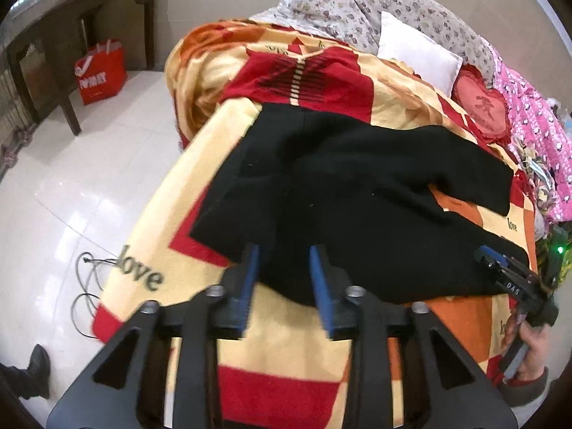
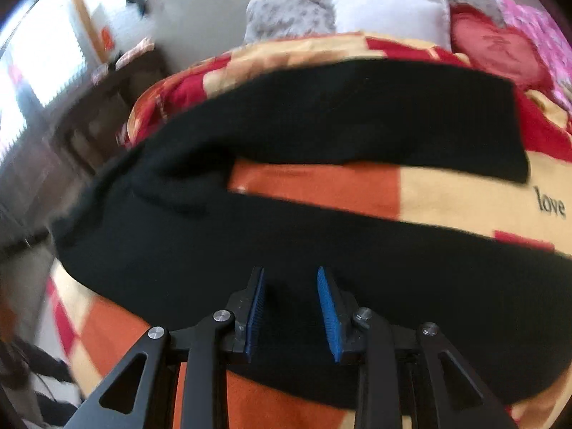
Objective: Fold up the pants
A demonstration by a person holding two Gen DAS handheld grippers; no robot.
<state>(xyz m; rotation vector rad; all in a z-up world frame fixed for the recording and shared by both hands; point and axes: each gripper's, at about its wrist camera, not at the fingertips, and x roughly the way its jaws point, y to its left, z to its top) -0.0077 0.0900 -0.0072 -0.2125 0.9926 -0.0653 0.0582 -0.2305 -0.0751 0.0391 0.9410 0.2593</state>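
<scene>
Pants (image 1: 357,193), one black pair, lie spread on a blanket (image 1: 293,339) checked in red, orange and cream, their two legs splayed apart with blanket showing between. Left gripper (image 1: 284,255) hangs over the near edge of the cloth, fingers parted and holding nothing. Right gripper (image 2: 291,275) is likewise spread wide above the nearer leg. Beyond lie one white pillow (image 1: 416,52) and one red cushion (image 1: 481,103). On the tiled floor (image 1: 71,186) stand one dark table (image 1: 71,10) and one red bag (image 1: 100,71).

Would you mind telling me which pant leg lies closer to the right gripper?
The near leg, running just beyond the open right gripper. The far leg lies beyond the orange blanket gap.
</scene>
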